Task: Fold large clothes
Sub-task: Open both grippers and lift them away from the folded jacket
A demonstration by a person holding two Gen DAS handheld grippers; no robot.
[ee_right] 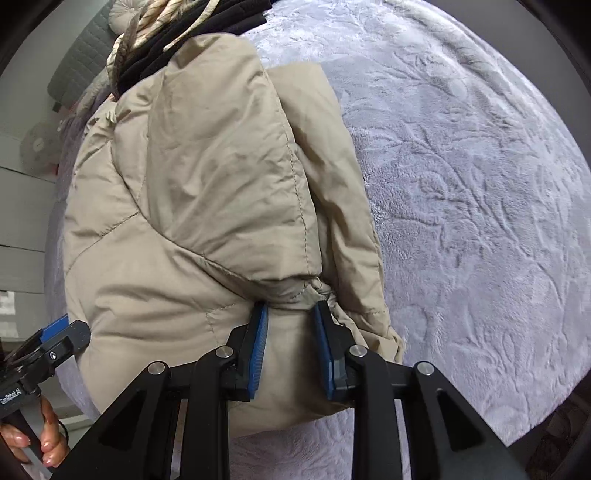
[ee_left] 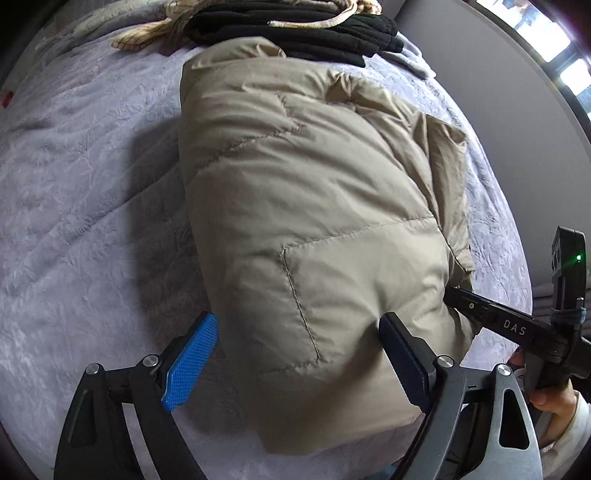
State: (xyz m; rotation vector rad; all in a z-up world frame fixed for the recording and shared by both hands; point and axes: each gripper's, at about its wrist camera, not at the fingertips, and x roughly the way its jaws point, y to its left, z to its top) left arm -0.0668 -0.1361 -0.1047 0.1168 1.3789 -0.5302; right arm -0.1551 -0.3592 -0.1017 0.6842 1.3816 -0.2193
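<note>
A beige puffer jacket (ee_left: 303,177) lies folded lengthwise on the lilac bedspread (ee_left: 81,192). My left gripper (ee_left: 299,319) hangs open above the jacket's near end. Its blue pad (ee_left: 190,362) is off the left edge and the dark finger (ee_left: 404,362) rests against the padded fabric. In the right wrist view the jacket (ee_right: 192,192) fills the left half. My right gripper (ee_right: 291,306) is shut on a bunched fold of the jacket at its near right edge, by a sleeve cuff. The right gripper (ee_left: 480,310) also shows at the jacket's right side in the left wrist view.
A pile of black clothing (ee_left: 295,26) with a cream checked cloth (ee_left: 147,33) sits at the far end of the bed, touching the jacket. A grey wall (ee_left: 517,129) runs along the right side. A hand (ee_right: 48,439) grips the left tool.
</note>
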